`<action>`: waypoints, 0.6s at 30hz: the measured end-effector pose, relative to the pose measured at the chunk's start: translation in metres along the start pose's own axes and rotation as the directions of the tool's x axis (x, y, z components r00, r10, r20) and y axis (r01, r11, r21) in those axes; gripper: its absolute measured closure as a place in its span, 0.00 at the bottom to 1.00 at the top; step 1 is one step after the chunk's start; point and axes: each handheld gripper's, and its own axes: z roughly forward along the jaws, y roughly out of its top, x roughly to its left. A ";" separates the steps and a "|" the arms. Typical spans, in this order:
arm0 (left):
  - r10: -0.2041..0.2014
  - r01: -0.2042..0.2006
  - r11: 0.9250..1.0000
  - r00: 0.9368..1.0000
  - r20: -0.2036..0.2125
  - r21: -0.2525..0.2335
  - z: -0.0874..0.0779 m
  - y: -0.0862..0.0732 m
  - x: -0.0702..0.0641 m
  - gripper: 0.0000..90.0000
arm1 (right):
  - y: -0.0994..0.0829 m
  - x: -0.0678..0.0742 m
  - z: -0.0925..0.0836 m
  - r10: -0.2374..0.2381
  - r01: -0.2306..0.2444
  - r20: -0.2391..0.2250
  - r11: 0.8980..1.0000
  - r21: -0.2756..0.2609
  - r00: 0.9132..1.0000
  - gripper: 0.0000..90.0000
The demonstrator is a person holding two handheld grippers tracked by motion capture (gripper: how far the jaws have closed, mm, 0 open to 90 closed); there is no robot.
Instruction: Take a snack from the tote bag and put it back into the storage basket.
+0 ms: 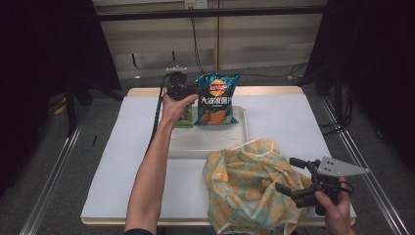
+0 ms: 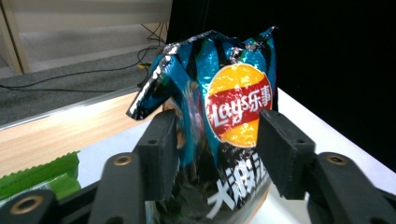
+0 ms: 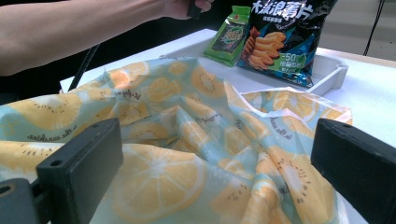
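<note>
A blue-black bag of chips (image 1: 215, 100) stands upright at the far end of a white tray (image 1: 205, 144). My left gripper (image 1: 183, 90) is at the bag's left side, held in a hand. In the left gripper view its jaws (image 2: 217, 135) stand apart on either side of the chip bag (image 2: 233, 107), and the pads do not squeeze it. A green snack packet (image 1: 186, 119) lies beside the bag under the hand. My right gripper (image 1: 286, 174) is open at the right edge of a crumpled orange-print cloth bag (image 1: 249, 186), with the cloth (image 3: 187, 140) lying below its wide jaws (image 3: 217, 154).
The tray sits on a white mat over a wooden table (image 1: 147, 92). In the right gripper view the chip bag (image 3: 285, 32) and green packet (image 3: 229, 35) lean at the tray's far wall (image 3: 334, 72). A black cable (image 1: 155, 122) trails along the left forearm.
</note>
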 end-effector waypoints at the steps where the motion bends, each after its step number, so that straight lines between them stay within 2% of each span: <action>1: 0.016 -0.016 1.000 1.000 -0.017 0.001 -0.002 0.000 0.000 0.50 | 0.000 0.000 0.000 -0.001 0.001 -0.002 1.000 0.000 1.000 0.02; 2: 0.014 -0.014 1.000 1.000 -0.009 -0.007 -0.003 -0.001 0.000 0.48 | 0.000 0.000 0.000 -0.001 0.001 -0.005 1.000 0.001 1.000 0.02; 3: 0.015 -0.016 1.000 1.000 -0.019 -0.005 -0.004 -0.001 0.000 0.48 | 0.000 0.000 0.000 -0.002 0.002 -0.004 1.000 0.001 1.000 0.02; 4: 0.010 -0.010 1.000 1.000 -0.022 0.001 -0.007 -0.001 0.002 0.42 | 0.000 0.000 0.000 -0.001 0.001 -0.004 1.000 0.004 1.000 0.02; 8: 0.008 -0.009 1.000 0.999 -0.037 -0.012 -0.014 0.001 0.000 0.38 | 0.000 0.000 0.001 0.001 -0.001 0.001 1.000 0.003 1.000 0.02; 9: 0.012 -0.012 1.000 0.999 -0.033 -0.013 -0.015 0.002 0.000 0.35 | 0.000 0.000 0.001 0.000 0.000 0.002 1.000 0.002 1.000 0.02; 10: 0.028 -0.028 0.999 0.999 -0.018 -0.025 -0.020 0.003 -0.004 0.34 | -0.001 -0.001 0.002 0.001 -0.001 -0.001 1.000 0.003 1.000 0.02; 13: 0.037 -0.038 0.998 0.999 -0.014 -0.048 -0.025 0.001 -0.009 0.34 | 0.000 -0.001 0.001 0.005 -0.005 -0.004 1.000 0.013 1.000 0.03; 15: 0.042 -0.042 0.996 0.999 -0.009 -0.075 -0.030 -0.003 -0.013 0.32 | 0.001 -0.001 0.000 -0.003 0.003 -0.001 1.000 0.012 1.000 0.03; 16: 0.040 -0.040 0.996 0.999 0.006 -0.076 -0.032 -0.006 -0.014 0.30 | 0.001 -0.001 0.000 0.000 0.000 -0.001 1.000 0.012 1.000 0.03; 18: 0.044 -0.043 0.996 0.999 0.010 -0.083 -0.036 -0.011 -0.016 0.30 | 0.001 -0.002 -0.001 0.006 -0.006 -0.002 1.000 0.017 1.000 0.03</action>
